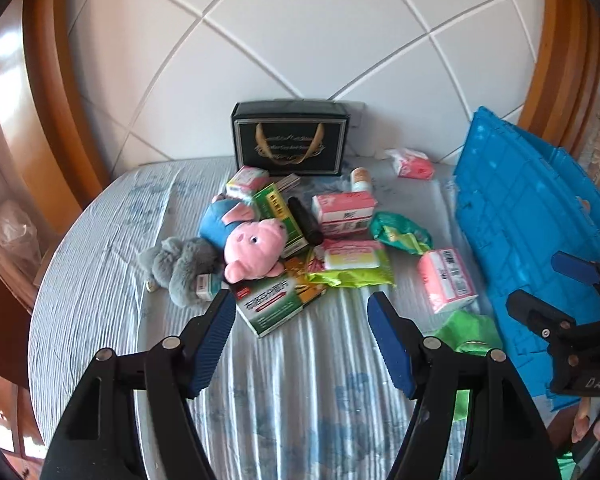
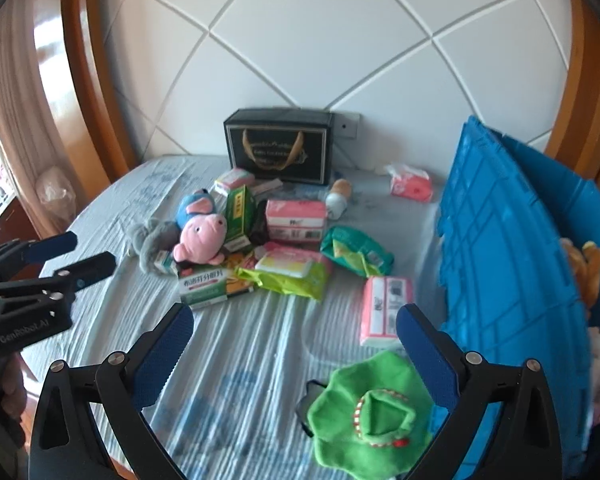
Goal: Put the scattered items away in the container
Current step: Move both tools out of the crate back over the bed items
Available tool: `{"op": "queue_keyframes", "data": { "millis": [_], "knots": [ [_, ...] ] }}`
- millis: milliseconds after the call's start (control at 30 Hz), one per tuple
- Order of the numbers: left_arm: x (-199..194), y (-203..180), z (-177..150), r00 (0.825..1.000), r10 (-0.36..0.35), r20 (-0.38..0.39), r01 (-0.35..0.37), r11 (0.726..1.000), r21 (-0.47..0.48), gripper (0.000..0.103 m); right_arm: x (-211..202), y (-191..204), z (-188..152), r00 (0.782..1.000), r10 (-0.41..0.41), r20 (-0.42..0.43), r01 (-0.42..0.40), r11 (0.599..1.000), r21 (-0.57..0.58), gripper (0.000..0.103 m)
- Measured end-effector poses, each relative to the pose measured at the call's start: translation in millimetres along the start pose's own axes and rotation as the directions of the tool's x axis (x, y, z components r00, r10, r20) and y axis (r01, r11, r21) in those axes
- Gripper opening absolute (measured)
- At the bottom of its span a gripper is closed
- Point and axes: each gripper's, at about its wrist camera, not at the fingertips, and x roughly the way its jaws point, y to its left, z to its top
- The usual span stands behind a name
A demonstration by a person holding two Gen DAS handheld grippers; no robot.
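Scattered items lie in a pile on the striped bed: a pink pig plush (image 1: 256, 248) (image 2: 200, 236), a grey plush (image 1: 180, 268), a green medicine box (image 1: 272, 304) (image 2: 204, 284), pink tissue packs (image 1: 446, 280) (image 2: 384, 308) and a green wipes pack (image 2: 288, 272). The blue crate (image 1: 520, 232) (image 2: 500, 260) stands at the right with a flap raised. My left gripper (image 1: 302, 320) (image 2: 86, 252) hovers open in front of the pile, holding nothing. My right gripper (image 2: 296, 340) (image 1: 548, 284) is open beside the crate, above a green plush (image 2: 364, 412) that lies untouched on the bed.
A black gift bag (image 1: 290, 138) stands against the white padded headboard (image 1: 300, 40). A small bottle (image 2: 338, 196) and another pink pack (image 2: 410, 184) lie near it. A brown plush (image 2: 588, 268) sits inside the crate. Wooden frame curves around both sides.
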Motion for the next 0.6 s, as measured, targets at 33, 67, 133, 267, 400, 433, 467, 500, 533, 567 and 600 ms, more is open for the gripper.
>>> {"op": "queue_keyframes", "data": {
  "millis": [33, 67, 133, 267, 400, 433, 467, 500, 533, 567, 600],
  "knots": [
    [8, 6, -5, 1.000, 0.006, -0.008, -0.006, 1.000, -0.008, 0.068, 9, -1, -1, 1.000, 0.004, -0.011, -0.004, 1.000, 0.007, 0.103],
    [18, 13, -10, 1.000, 0.011, -0.017, -0.012, 1.000, -0.017, 0.068, 19, -2, -3, 1.000, 0.010, -0.024, -0.009, 1.000, 0.017, 0.103],
    [39, 23, -19, 0.999, 0.027, -0.042, -0.028, 0.999, -0.026, 0.068, 39, -8, -9, 0.999, 0.018, -0.052, -0.016, 0.999, 0.043, 0.103],
    [86, 38, -37, 0.993, 0.027, -0.113, -0.032, 0.998, -0.051, 0.068, 81, -23, -23, 0.993, 0.011, -0.116, -0.001, 0.997, 0.083, 0.103],
    [125, 48, -50, 0.984, 0.003, -0.178, -0.018, 0.997, -0.079, 0.068, 125, -39, -40, 0.981, 0.018, -0.193, 0.006, 0.992, 0.127, 0.103],
    [134, 50, -51, 0.981, 0.004, -0.195, -0.021, 0.997, -0.081, 0.068, 134, -42, -43, 0.978, 0.016, -0.207, 0.012, 0.991, 0.133, 0.103],
    [145, 53, -52, 0.977, 0.009, -0.215, -0.027, 0.996, -0.082, 0.068, 144, -45, -45, 0.975, 0.015, -0.223, 0.017, 0.990, 0.141, 0.103],
    [153, 55, -52, 0.973, 0.009, -0.230, -0.030, 0.996, -0.086, 0.068, 155, -48, -47, 0.970, 0.021, -0.242, 0.017, 0.988, 0.152, 0.103],
    [162, 58, -52, 0.970, 0.011, -0.243, -0.035, 0.995, -0.093, 0.068, 162, -50, -47, 0.967, 0.025, -0.254, 0.016, 0.987, 0.158, 0.103],
    [173, 62, -50, 0.967, 0.015, -0.256, -0.043, 0.994, -0.104, 0.068, 170, -52, -46, 0.965, 0.027, -0.262, 0.017, 0.986, 0.164, 0.103],
    [181, 66, -49, 0.964, 0.017, -0.265, -0.048, 0.993, -0.112, 0.068, 178, -54, -44, 0.963, 0.031, -0.267, 0.015, 0.986, 0.169, 0.103]
  ]
}}
